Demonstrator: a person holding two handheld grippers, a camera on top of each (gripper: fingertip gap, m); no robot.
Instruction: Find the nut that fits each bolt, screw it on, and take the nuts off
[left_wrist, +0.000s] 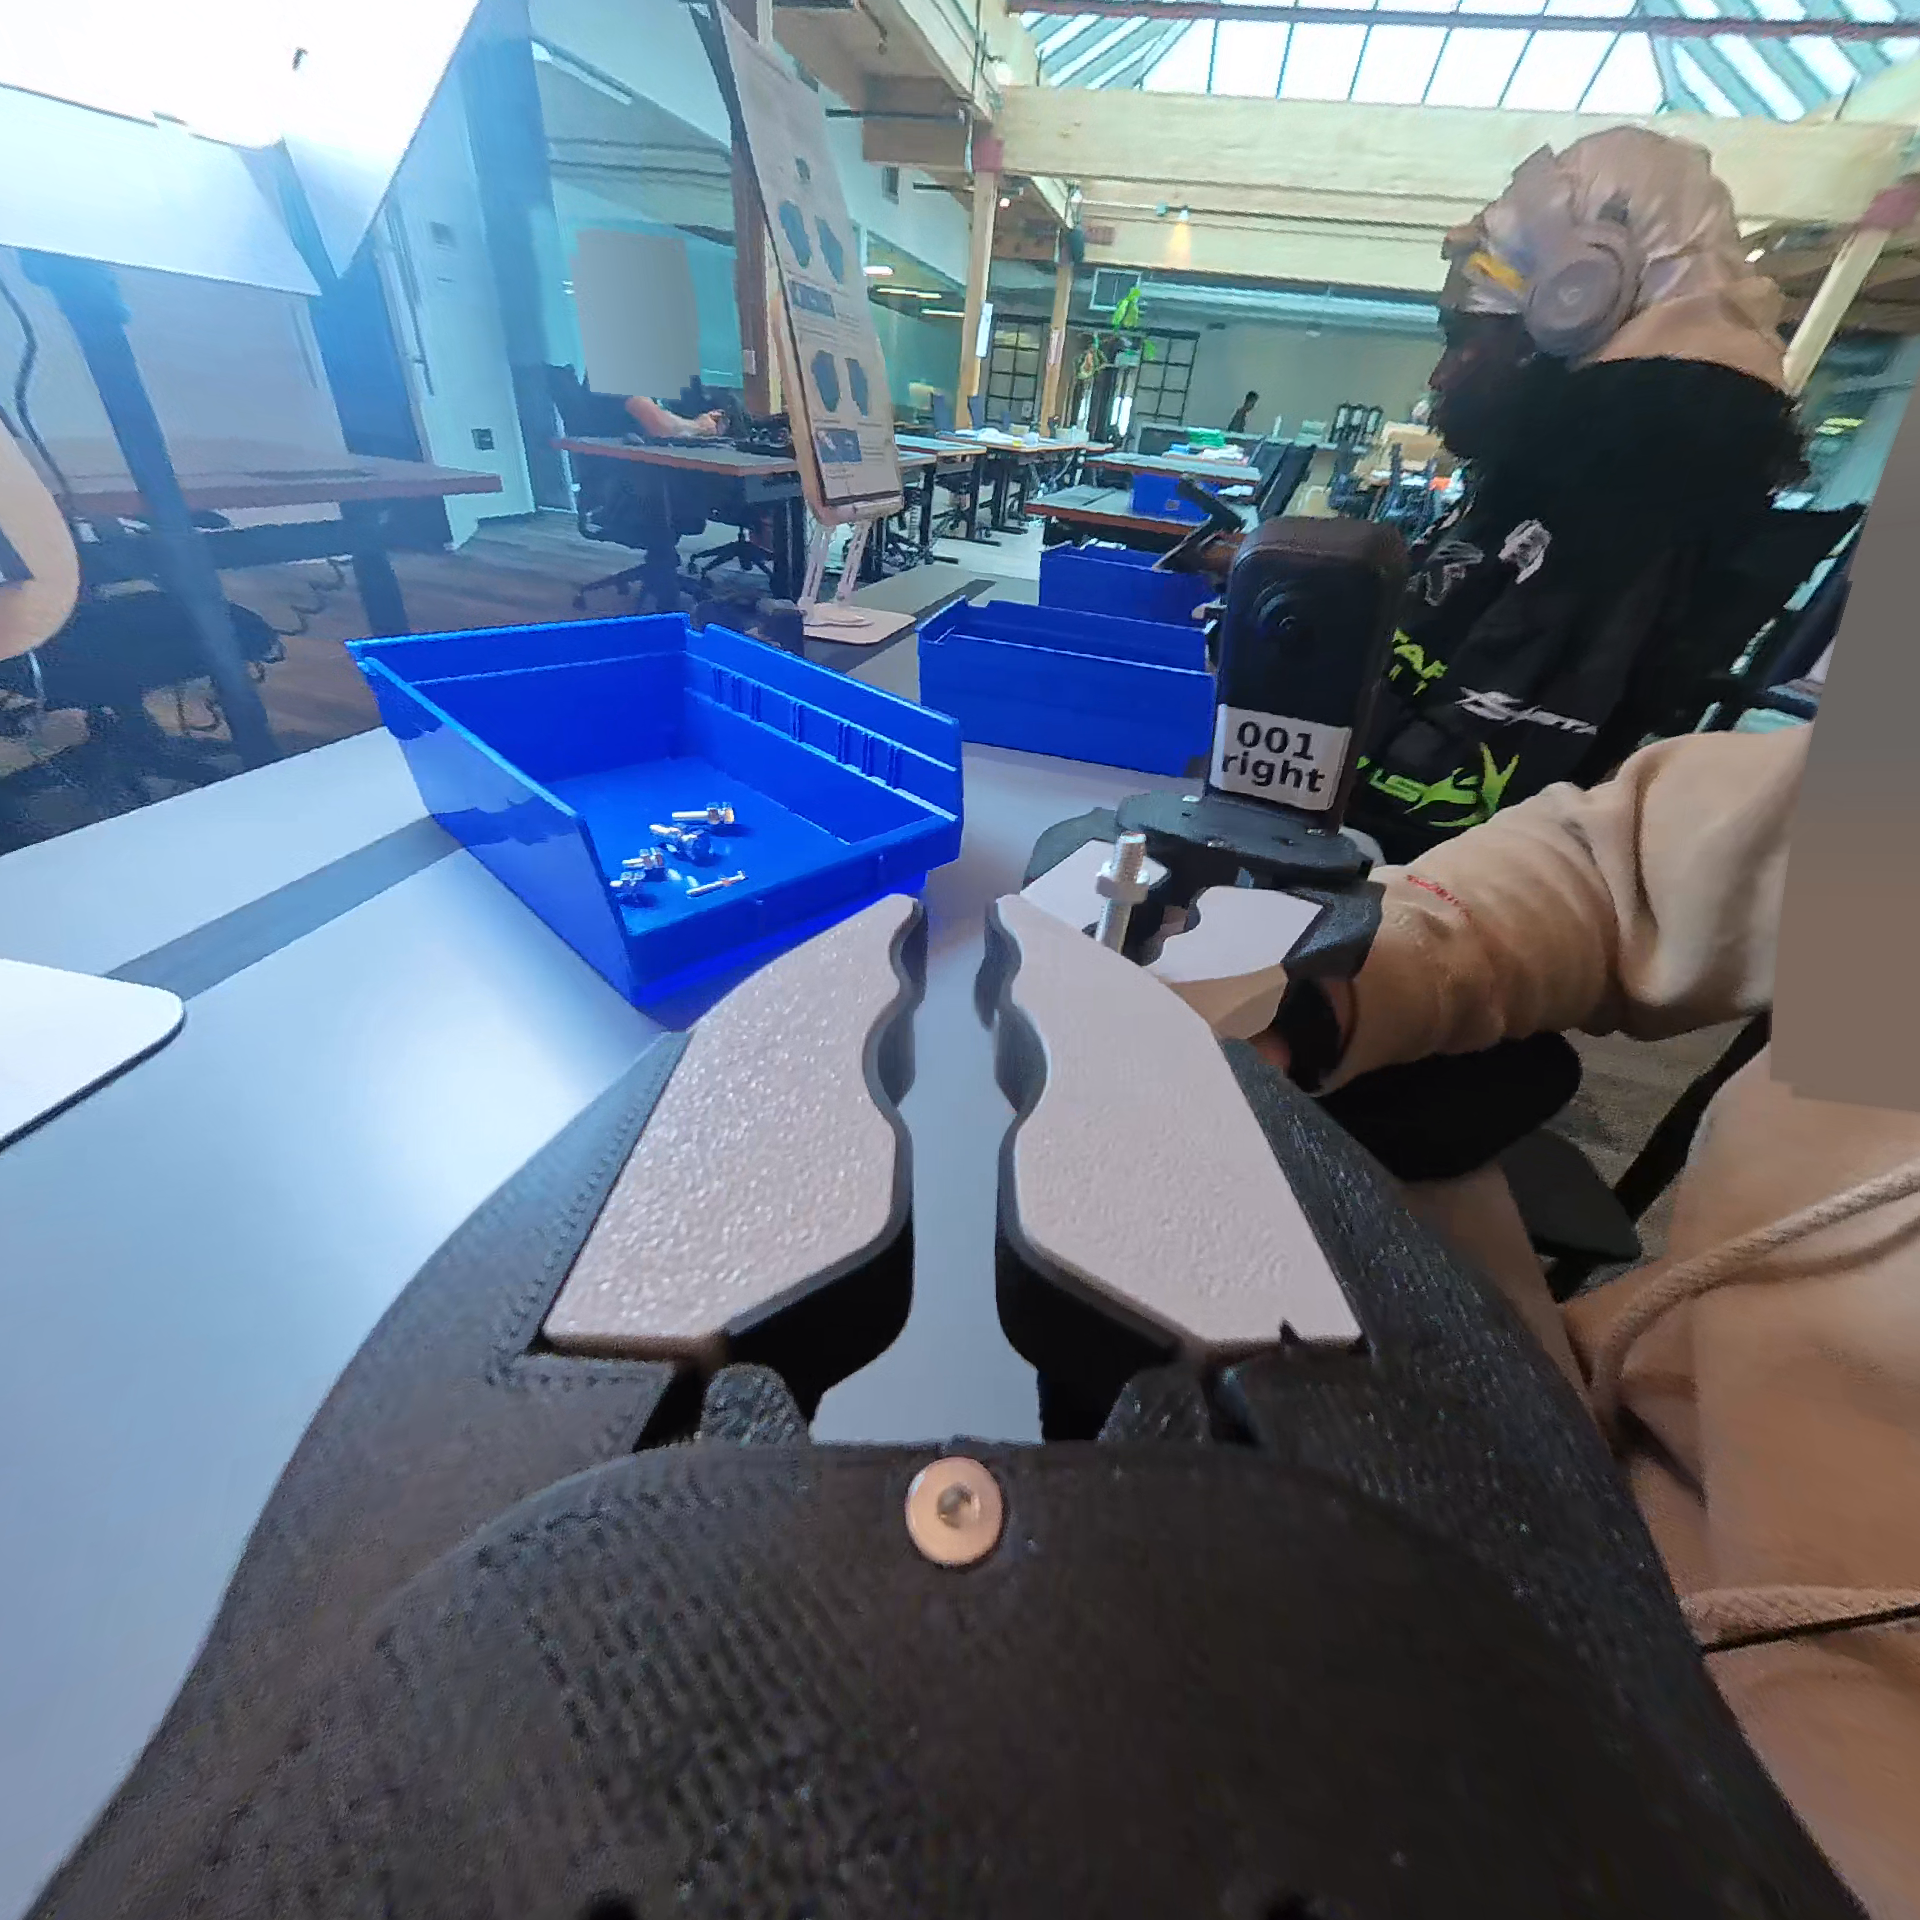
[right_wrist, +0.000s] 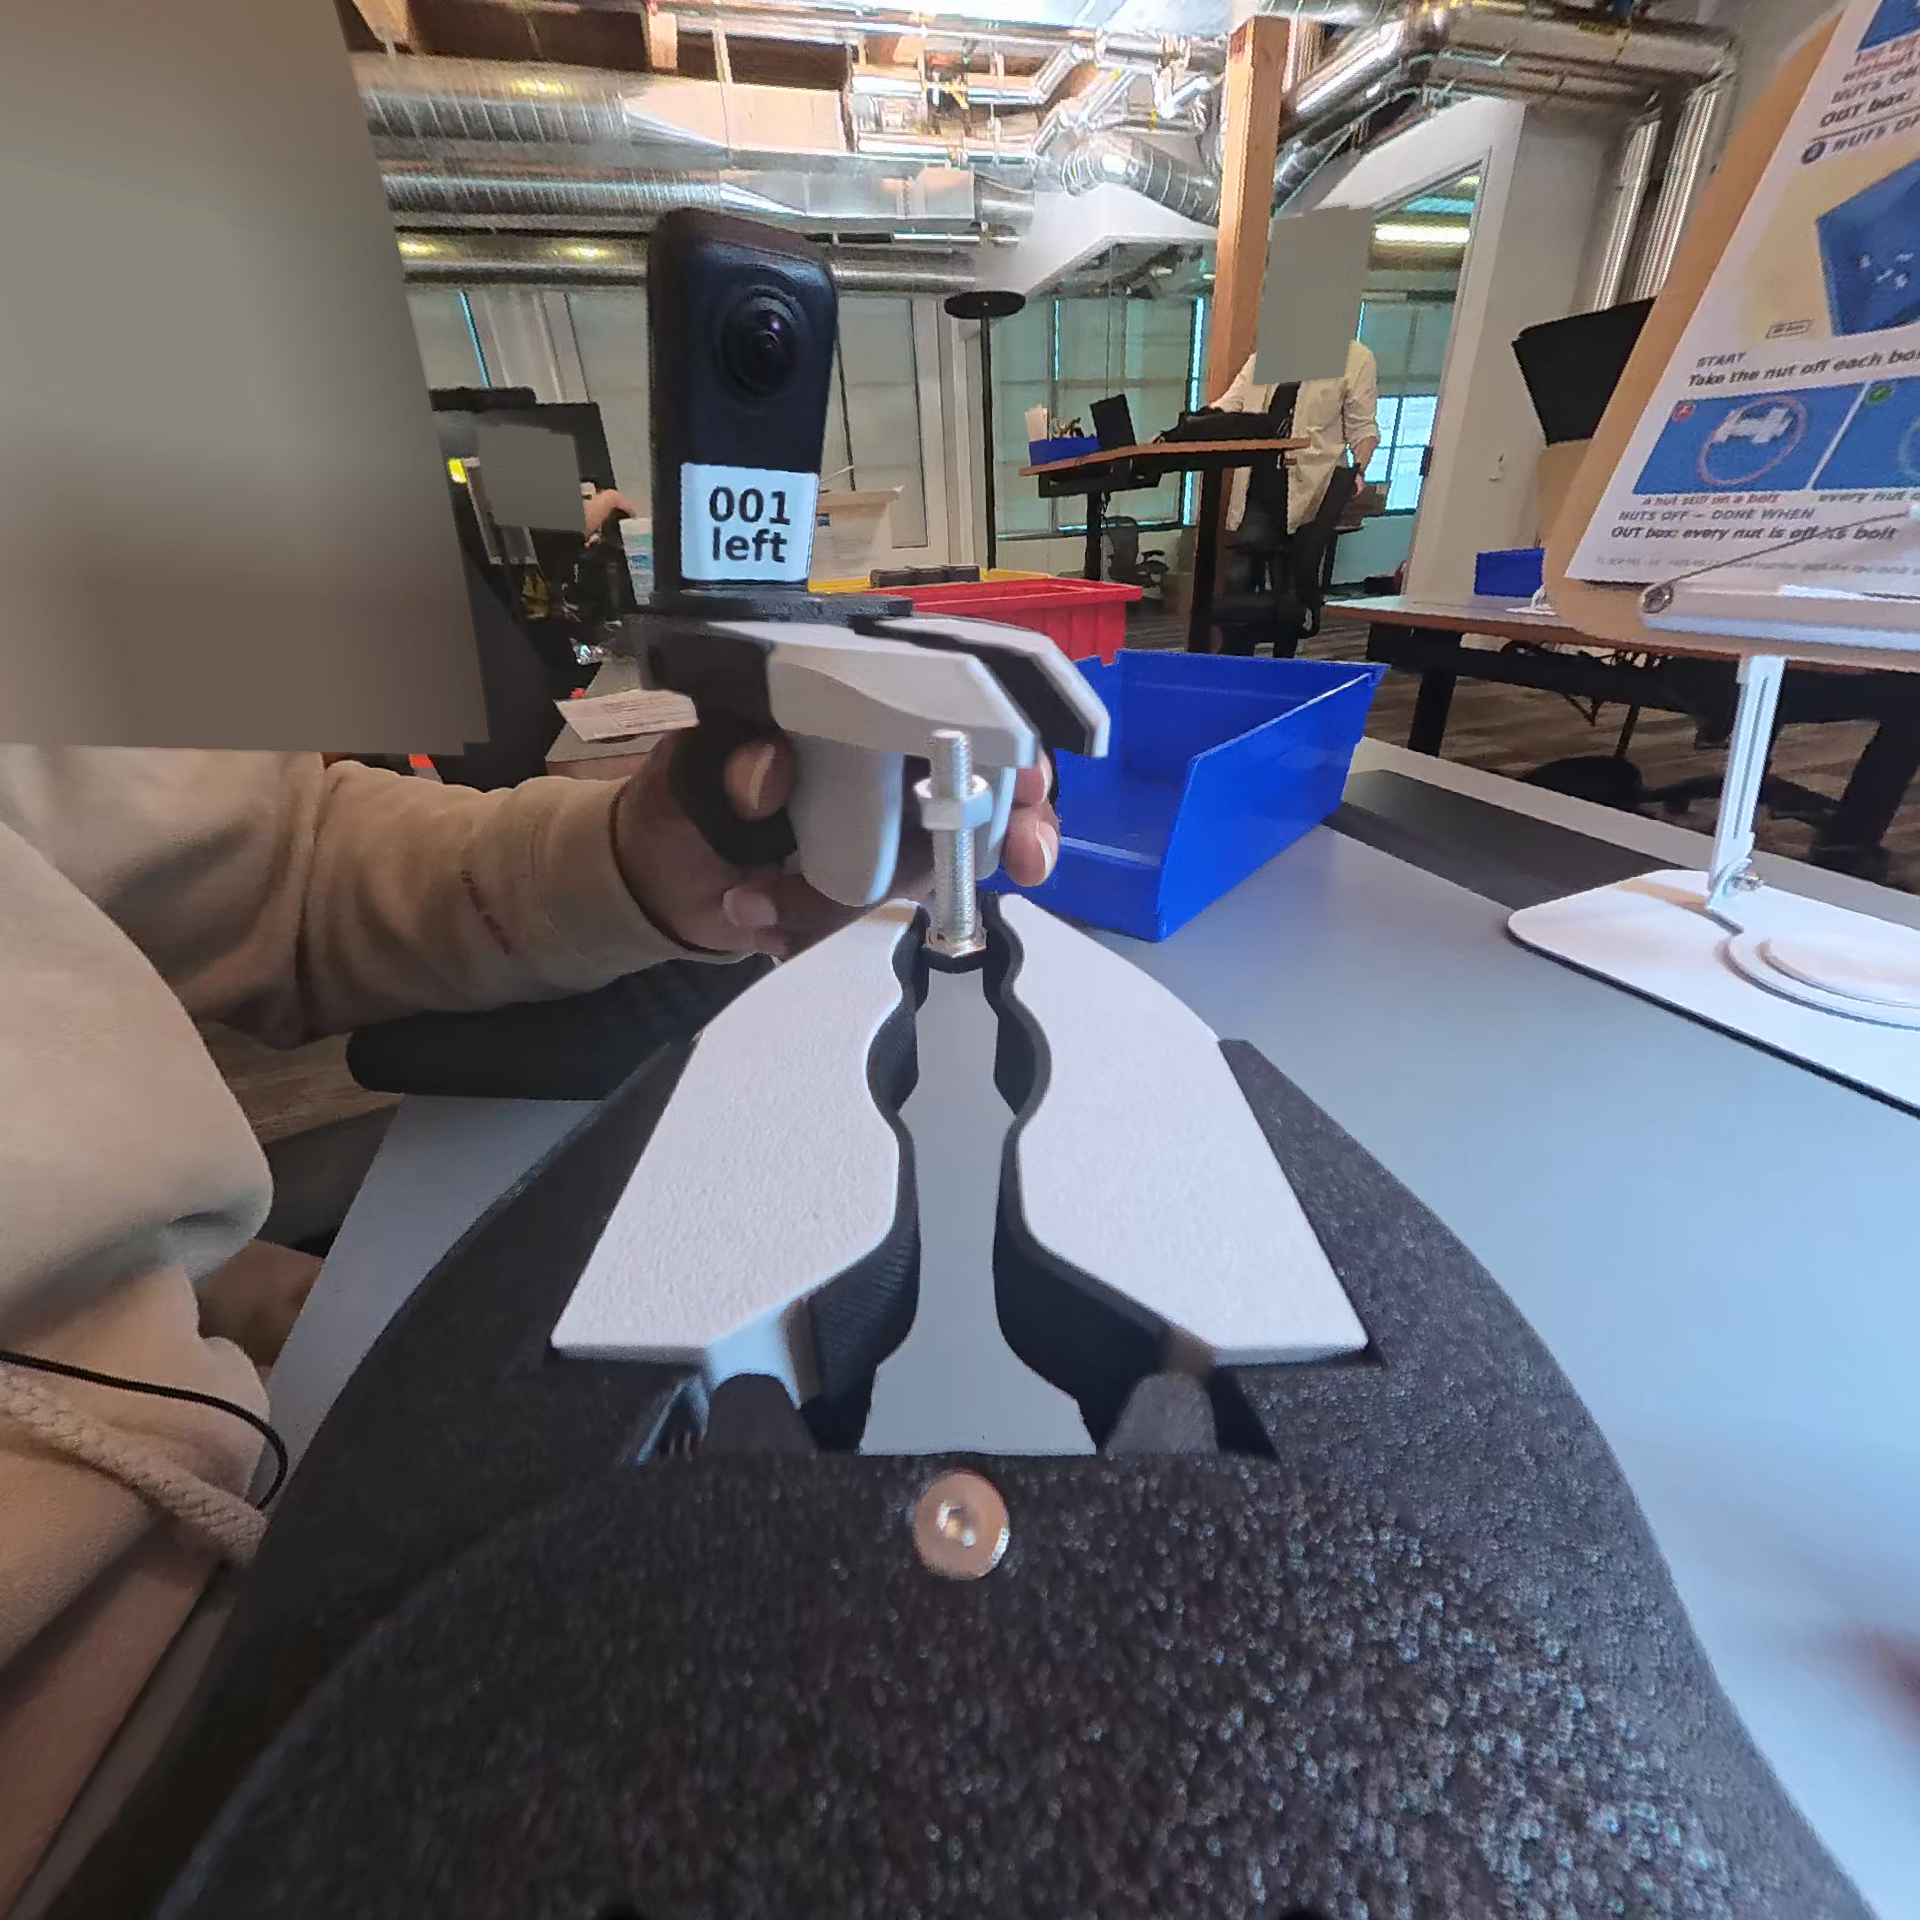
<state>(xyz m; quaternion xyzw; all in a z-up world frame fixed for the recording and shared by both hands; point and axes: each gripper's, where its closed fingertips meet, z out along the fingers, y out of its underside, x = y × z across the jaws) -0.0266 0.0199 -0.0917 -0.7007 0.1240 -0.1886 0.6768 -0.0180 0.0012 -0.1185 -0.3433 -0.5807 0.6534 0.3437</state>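
My right fingers (right_wrist: 954, 940) clench the head end of a silver threaded steel bolt (right_wrist: 953, 847), holding it upright above the pale grey surface (right_wrist: 1455, 1091). A silver hex nut (right_wrist: 951, 798) sits partway down its thread, well below the top. My left fingers (left_wrist: 951, 935) stand a little apart with nothing between them, just beside the bolt and pointing past it. In the right wrist view the left gripper (right_wrist: 1023, 717) hovers close behind the bolt, its tips near the top of the thread. Beyond my left fingers, a blue plastic bin (left_wrist: 665, 790) rests on the surface with several small silver bolts and nuts (left_wrist: 675, 847) scattered on its floor. A white stand with an instruction card (right_wrist: 1745, 644) stands to the right.
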